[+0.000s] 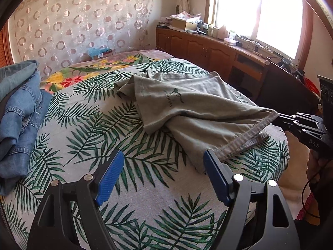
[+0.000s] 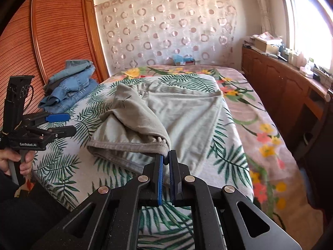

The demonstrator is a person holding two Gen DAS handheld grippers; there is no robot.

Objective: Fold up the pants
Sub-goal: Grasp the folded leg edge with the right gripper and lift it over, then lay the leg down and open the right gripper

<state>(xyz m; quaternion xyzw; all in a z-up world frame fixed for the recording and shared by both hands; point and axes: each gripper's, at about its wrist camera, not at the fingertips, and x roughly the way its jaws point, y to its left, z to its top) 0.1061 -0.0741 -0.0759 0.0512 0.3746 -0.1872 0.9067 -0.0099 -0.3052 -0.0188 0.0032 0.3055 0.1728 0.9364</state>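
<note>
On the leaf-print bedspread (image 1: pixel 87 125): grey-green pants (image 1: pixel 187 108), crumpled, lying ahead of both tools. Right gripper (image 2: pixel 166 158): jaws clamped on the hem of one pant leg, lifting it off the bed. Left gripper (image 1: pixel 163 162): jaws wide apart, nothing between them, hem just beyond its right finger. Jeans pile (image 1: pixel 18 112): far left.

One pants (image 1: pixel 193 112), two grippers (image 1: pixel 164 177) (image 2: pixel 166 160).

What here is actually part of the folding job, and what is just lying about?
Part of the job:
- grey-green pants
- right tool, shut on the pants' hem
- left tool, open and empty

Lying about:
- denim pile
- blue box
- counter clutter
</note>
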